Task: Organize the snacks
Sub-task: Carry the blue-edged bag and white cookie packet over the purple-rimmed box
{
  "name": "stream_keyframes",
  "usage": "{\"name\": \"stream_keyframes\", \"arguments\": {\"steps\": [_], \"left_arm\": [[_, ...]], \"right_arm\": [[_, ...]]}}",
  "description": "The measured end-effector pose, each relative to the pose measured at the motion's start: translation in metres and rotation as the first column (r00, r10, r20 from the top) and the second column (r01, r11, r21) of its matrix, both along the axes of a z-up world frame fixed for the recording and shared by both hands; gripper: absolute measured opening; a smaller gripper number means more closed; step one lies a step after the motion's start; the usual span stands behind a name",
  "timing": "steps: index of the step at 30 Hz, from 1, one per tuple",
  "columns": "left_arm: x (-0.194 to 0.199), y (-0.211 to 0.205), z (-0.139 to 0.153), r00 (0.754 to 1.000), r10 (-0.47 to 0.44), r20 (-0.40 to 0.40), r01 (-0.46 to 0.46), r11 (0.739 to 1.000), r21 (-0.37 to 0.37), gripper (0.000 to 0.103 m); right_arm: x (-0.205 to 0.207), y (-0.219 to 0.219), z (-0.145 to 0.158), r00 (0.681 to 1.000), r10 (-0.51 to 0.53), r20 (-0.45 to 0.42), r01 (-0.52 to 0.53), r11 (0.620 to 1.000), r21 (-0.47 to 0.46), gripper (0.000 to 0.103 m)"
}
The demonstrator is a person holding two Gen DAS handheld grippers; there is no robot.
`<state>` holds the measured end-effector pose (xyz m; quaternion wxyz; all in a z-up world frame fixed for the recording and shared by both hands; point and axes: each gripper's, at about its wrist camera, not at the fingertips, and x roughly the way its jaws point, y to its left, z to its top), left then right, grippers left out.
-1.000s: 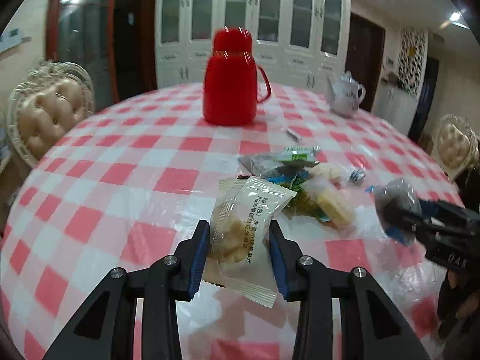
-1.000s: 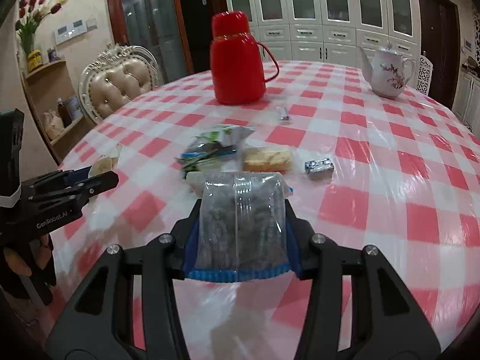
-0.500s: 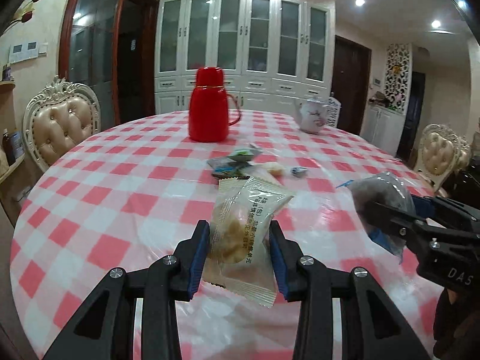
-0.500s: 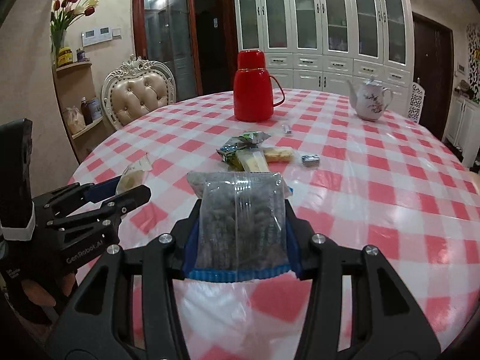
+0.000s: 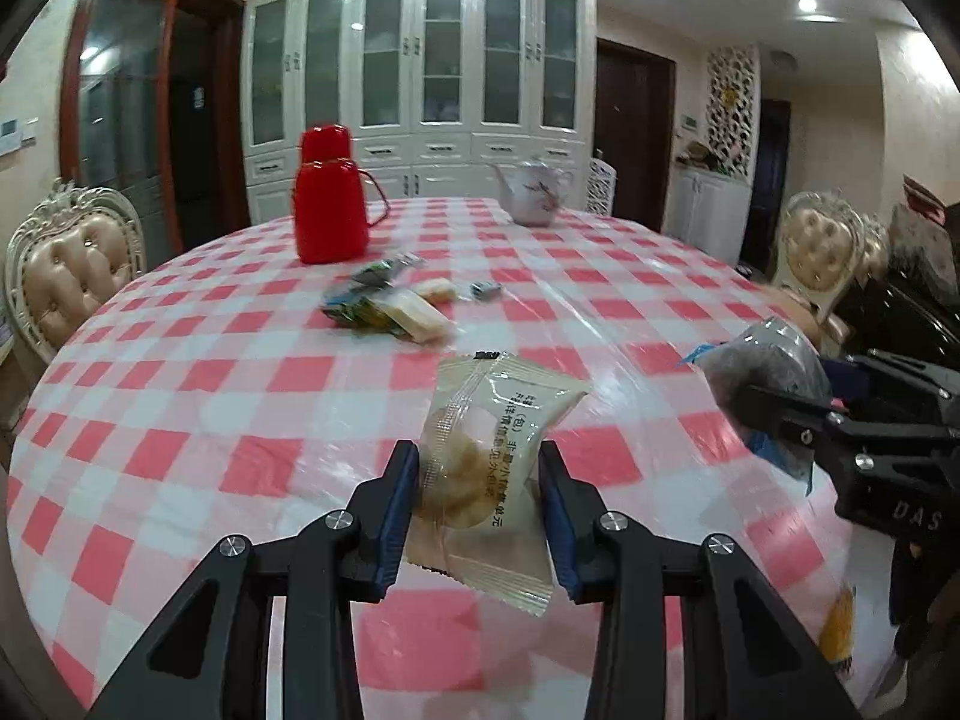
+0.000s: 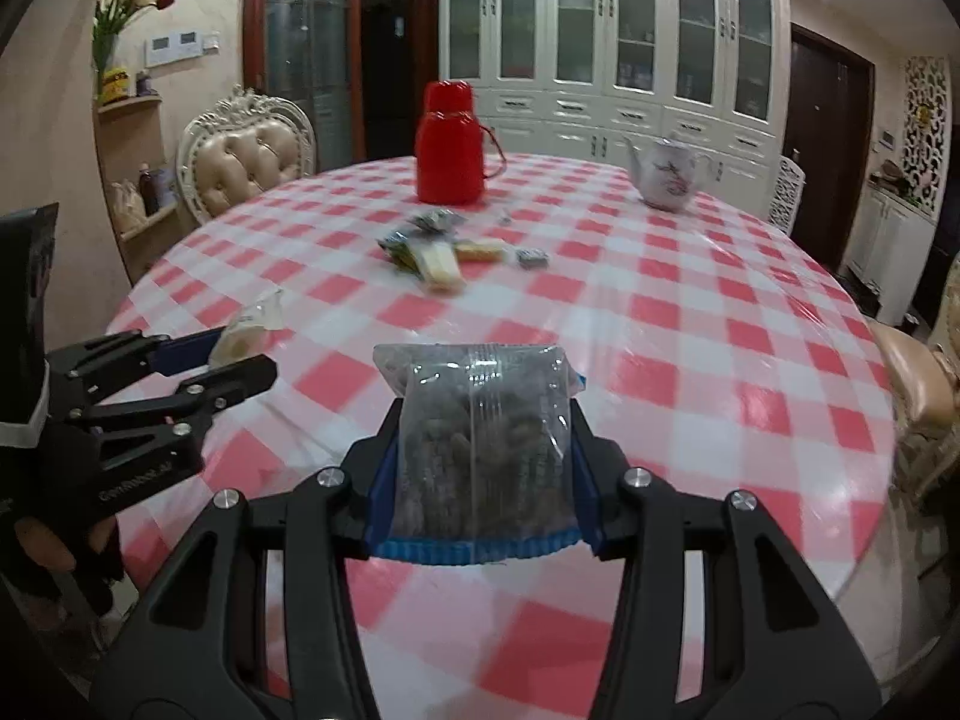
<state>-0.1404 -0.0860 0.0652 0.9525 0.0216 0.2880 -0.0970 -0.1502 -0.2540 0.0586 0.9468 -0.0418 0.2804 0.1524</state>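
Observation:
My left gripper [image 5: 478, 468] is shut on a cream cookie packet [image 5: 492, 456] with printed writing, held above the near side of the red-and-white checked table [image 5: 180, 420]. My right gripper [image 6: 483, 462] is shut on a clear bag of dark snacks [image 6: 480, 438] with a blue bottom edge. In the left wrist view the right gripper [image 5: 774, 414] with its dark bag [image 5: 762, 372] shows at the right. The right wrist view has the left gripper [image 6: 210, 369] and its packet [image 6: 249, 327] at the left. A small pile of snacks [image 5: 390, 306] lies mid-table.
A red thermos jug [image 5: 330, 198] and a white teapot [image 5: 534, 192] stand at the table's far side. A small silver-wrapped sweet [image 5: 486, 289] lies right of the pile. Padded chairs [image 5: 66, 264] stand around the table, one at the right [image 5: 822, 252]. White cabinets line the back wall.
Both grippers have pulled back from the snack pile toward the table's near edge, each still holding its packet. The jug and pile now look much farther away.

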Motion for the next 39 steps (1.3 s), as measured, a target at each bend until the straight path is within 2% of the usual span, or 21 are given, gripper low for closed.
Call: {"name": "stream_keyframes", "arguments": {"steps": [10, 18, 22, 31, 35, 39], "left_arm": [[-0.010, -0.044, -0.011, 0.993, -0.110, -0.053, 0.112, 0.993, 0.045, 0.041], [-0.023, -0.080, -0.016, 0.972, -0.213, -0.097, 0.220, 0.973, 0.067, 0.041], [-0.031, -0.102, -0.018, 0.954, -0.274, -0.121, 0.284, 0.955, 0.079, 0.041], [-0.052, -0.159, -0.024, 0.900, -0.406, -0.157, 0.427, 0.894, 0.137, 0.041], [-0.060, -0.184, -0.027, 0.866, -0.469, -0.177, 0.495, 0.855, 0.155, 0.041], [-0.072, -0.208, -0.033, 0.816, -0.541, -0.202, 0.573, 0.802, 0.168, 0.041]], "right_arm": [[-0.020, -0.035, -0.014, 0.999, -0.034, -0.039, 0.033, 0.999, -0.034, 0.052], [-0.036, -0.064, -0.027, 0.996, -0.067, -0.066, 0.065, 0.997, -0.032, 0.052], [-0.045, -0.086, -0.031, 0.992, -0.102, -0.077, 0.100, 0.995, -0.023, 0.052], [-0.072, -0.144, -0.037, 0.974, -0.204, -0.096, 0.198, 0.978, -0.072, 0.052], [-0.079, -0.167, -0.044, 0.963, -0.242, -0.116, 0.227, 0.966, -0.127, 0.052], [-0.084, -0.185, -0.052, 0.951, -0.278, -0.136, 0.253, 0.951, -0.179, 0.052]]}}
